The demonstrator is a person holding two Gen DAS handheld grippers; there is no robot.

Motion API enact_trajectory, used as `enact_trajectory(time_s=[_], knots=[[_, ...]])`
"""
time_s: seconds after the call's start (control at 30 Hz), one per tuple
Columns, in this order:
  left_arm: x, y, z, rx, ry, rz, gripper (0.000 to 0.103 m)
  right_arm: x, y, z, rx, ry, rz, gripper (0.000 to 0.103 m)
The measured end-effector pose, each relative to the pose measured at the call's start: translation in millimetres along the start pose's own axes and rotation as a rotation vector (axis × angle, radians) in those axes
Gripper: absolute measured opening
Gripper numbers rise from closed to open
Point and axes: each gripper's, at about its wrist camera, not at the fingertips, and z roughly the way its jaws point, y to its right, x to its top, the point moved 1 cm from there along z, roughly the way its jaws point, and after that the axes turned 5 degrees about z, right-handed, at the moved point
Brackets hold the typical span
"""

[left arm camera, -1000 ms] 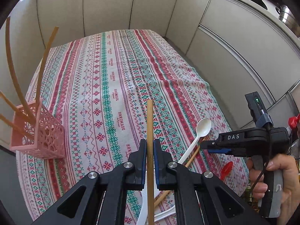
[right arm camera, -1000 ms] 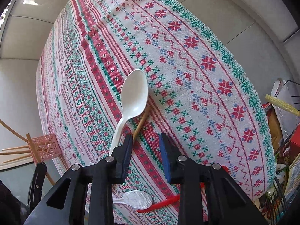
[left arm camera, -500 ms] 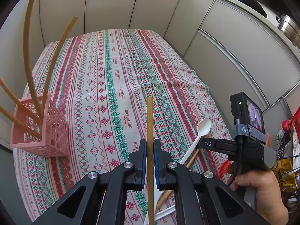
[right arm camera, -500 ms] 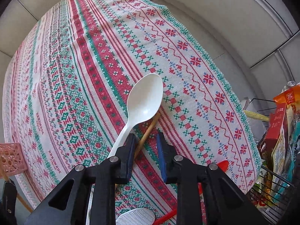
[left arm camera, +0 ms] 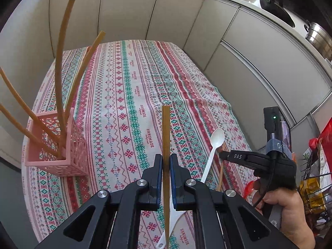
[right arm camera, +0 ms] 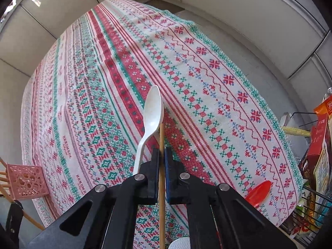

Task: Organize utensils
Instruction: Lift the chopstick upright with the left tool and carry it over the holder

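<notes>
My left gripper (left arm camera: pixel 165 161) is shut on a wooden chopstick (left arm camera: pixel 166 132) and holds it above the patterned tablecloth (left arm camera: pixel 132 95). A pink lattice basket (left arm camera: pixel 56 145) with several chopsticks in it stands at the left; it also shows in the right wrist view (right arm camera: pixel 26 181). My right gripper (right arm camera: pixel 161 161) is shut on another wooden chopstick (right arm camera: pixel 161 143) that lay beside a white spoon (right arm camera: pixel 152 114). In the left wrist view the right gripper (left arm camera: pixel 223 155) is low at the table's right side, next to the white spoon (left arm camera: pixel 215 143).
A red spoon (right arm camera: pixel 259 191) lies near the table's right edge. A second white utensil (right arm camera: pixel 180 243) lies near the front edge. Cabinet fronts (left arm camera: pixel 259 62) stand to the right of the table. A wire rack with packets (right arm camera: pixel 317 166) stands at the right.
My right gripper moved onto the chopstick beside the white spoon and closed on it. My left gripper kept its chopstick, and the pink basket now shows nearer.
</notes>
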Motion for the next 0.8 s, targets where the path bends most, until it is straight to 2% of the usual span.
enact_trajectory(time_s=[0.23,0.53,0.8], knots=[[-2,4,-23,0.025,0.047,0.015,0.007,0,2,-44,0.118,0.074,-0.037,0.005],[-9,13,-62,0.07,0.123,0.049,0.007,-4,-1,-121,0.255,0.22,-0.135,0.005],[-12,12,-107,0.09,0.229,0.035,0.007,-9,-9,-172,0.427,0.273,-0.202,0.005]])
